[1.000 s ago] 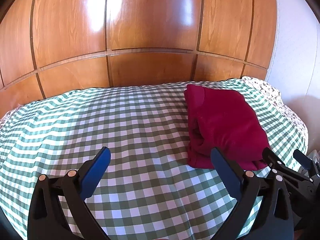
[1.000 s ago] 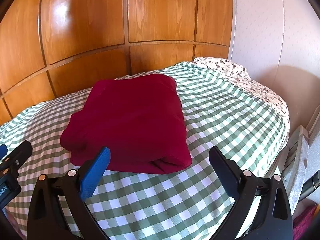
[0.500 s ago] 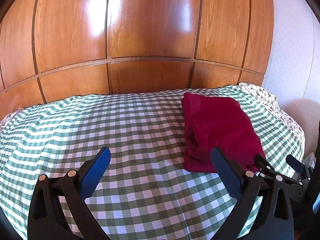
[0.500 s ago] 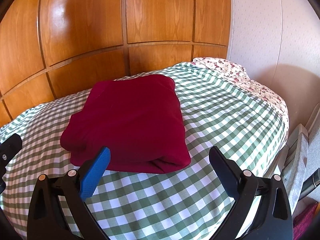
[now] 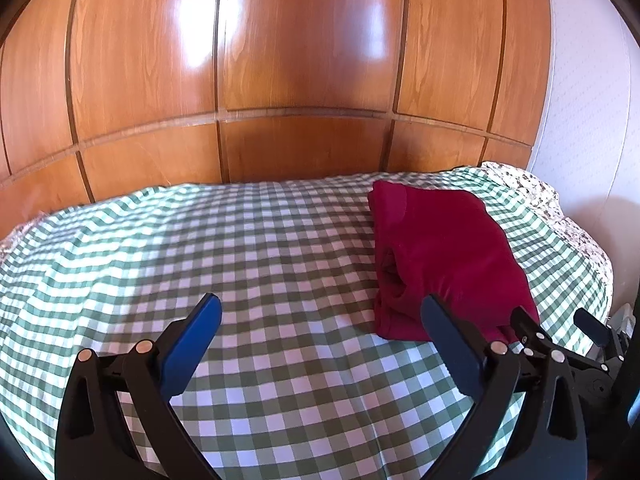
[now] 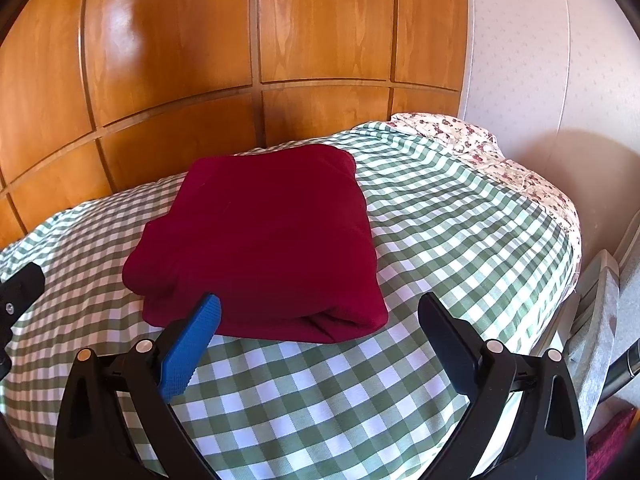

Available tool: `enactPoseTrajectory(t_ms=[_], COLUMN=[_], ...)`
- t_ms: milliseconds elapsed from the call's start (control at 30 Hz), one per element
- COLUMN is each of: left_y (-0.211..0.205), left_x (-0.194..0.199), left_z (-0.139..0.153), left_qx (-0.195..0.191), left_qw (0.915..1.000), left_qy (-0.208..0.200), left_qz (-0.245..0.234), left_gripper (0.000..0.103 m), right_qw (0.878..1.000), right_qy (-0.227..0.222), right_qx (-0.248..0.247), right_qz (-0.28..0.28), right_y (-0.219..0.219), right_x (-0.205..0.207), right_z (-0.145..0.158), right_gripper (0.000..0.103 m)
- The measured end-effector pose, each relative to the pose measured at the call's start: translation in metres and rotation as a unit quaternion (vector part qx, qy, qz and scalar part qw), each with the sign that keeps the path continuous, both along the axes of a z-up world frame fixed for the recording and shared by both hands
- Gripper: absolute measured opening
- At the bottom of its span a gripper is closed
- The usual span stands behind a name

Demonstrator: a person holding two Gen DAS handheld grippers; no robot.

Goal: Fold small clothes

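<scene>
**Folded garment rests on the bed**

The left claw (image 5: 320,320) hangs released over bare checked bed cover (image 5: 200,248). To its right lies the dark red garment (image 6: 260,236), folded, soft and probably light; its thick near edge looks best to grip. The right claw (image 6: 318,318) is released just before it.

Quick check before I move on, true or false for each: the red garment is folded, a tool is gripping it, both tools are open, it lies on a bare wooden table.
1. The red garment lies folded in a compact bundle. True.
2. The right tool is gripping it. False: it holds nothing.
3. The left tool and the right one are both open. True.
4. The garment lies on a bare wooden table. False: it lies on a green checked cloth.
</scene>
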State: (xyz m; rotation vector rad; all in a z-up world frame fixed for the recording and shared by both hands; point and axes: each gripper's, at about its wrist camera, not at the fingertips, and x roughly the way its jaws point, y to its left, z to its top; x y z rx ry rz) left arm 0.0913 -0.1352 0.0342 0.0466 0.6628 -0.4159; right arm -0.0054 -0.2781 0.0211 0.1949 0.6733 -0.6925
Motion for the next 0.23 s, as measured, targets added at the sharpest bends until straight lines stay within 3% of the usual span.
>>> enactPoseTrajectory(t_ms=[233], left_y=[0.003], left_x=[0.007], left_z=[-0.01], left_qx=[0.001], left_qw=[0.9997], left_qy=[0.016], left_qz=[0.016], left_gripper=[0.1], right_qw=[1.0], right_qy=[-0.016], right_qx=[0.015], right_qz=[-0.003], right_y=[-0.025], right_x=[-0.001], right_z=[0.01], right_gripper=[0.099])
